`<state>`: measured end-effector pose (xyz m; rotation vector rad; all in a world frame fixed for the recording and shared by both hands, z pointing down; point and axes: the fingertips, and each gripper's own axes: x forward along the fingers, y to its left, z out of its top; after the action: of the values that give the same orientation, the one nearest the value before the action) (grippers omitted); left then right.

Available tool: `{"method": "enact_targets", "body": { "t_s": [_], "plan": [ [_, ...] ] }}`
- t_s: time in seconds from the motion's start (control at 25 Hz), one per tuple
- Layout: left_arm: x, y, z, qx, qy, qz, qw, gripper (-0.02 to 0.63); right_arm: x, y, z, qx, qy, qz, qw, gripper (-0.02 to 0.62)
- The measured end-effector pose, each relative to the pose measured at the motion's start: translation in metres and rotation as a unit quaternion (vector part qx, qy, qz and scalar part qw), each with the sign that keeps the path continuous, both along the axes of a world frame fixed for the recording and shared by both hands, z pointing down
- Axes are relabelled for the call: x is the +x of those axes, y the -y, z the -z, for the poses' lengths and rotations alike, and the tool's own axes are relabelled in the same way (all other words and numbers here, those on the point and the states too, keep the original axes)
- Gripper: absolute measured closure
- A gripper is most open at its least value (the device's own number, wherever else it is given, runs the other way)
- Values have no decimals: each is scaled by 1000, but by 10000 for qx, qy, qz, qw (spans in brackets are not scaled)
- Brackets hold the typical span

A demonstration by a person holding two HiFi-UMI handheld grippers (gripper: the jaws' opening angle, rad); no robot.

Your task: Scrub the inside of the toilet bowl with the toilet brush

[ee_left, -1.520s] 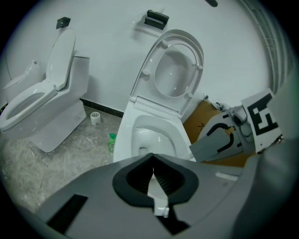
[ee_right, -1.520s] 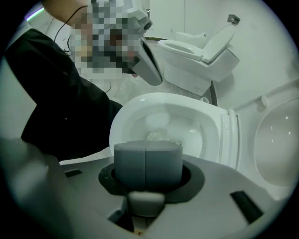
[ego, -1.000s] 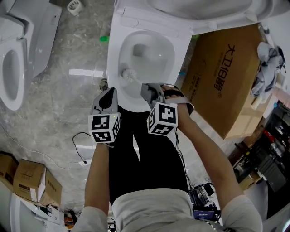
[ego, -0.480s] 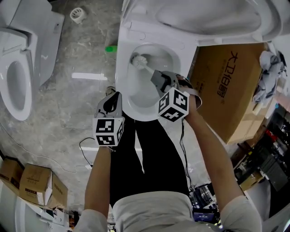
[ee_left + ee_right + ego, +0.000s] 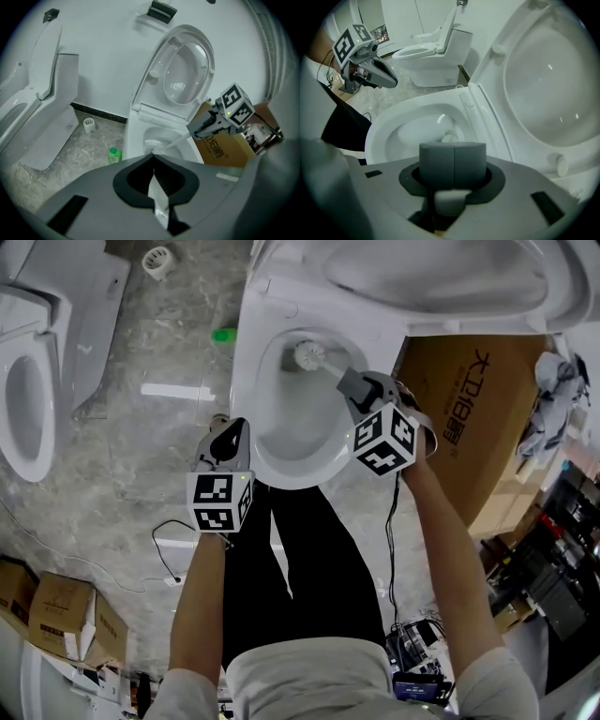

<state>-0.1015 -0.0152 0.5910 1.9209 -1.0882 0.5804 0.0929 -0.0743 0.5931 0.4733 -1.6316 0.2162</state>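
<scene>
The white toilet bowl (image 5: 272,442) stands open, its lid and seat (image 5: 441,277) raised. The white toilet brush (image 5: 310,354) has its head inside the bowl near the back wall, and its handle slopes up to my right gripper (image 5: 349,382), which is shut on it. In the right gripper view the brush head (image 5: 449,138) shows low in the bowl beyond the closed right gripper (image 5: 453,159). My left gripper (image 5: 228,434) hovers shut and empty beside the bowl's left front rim. From the left gripper (image 5: 153,171) I see the brush handle (image 5: 176,139) entering the bowl.
A large cardboard box (image 5: 469,409) stands tight against the toilet's right side. A second toilet (image 5: 28,399) is at far left. A green bottle (image 5: 223,335) and a white brush holder (image 5: 157,259) sit on the marble floor. Small boxes (image 5: 56,615) and a cable (image 5: 164,540) lie near the person's legs.
The right gripper has swept the brush head from the bowl's left side round to its back, moving right and farther away. The left gripper has hardly moved.
</scene>
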Motion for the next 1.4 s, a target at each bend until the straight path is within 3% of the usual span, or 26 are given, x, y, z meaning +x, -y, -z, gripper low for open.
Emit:
{"method": "enact_targets", "body": {
  "t_s": [0.32, 0.6, 1.12, 1.4],
  "plan": [
    [33, -25, 3, 0, -20, -157, 9999, 597, 35, -21, 8, 189, -226, 86, 9995, 448],
    [52, -52, 4, -18, 3, -216, 9998, 597, 54, -54, 5, 214, -607, 527, 9965, 448],
    [59, -97, 8, -35, 21, -22, 10000, 597, 34, -127, -2, -186, -576, 1115, 9919, 448],
    [51, -110, 5, -92, -2, 95, 9999, 597, -4, -164, -4, -445, -123, 907, 9948, 448]
  ]
}}
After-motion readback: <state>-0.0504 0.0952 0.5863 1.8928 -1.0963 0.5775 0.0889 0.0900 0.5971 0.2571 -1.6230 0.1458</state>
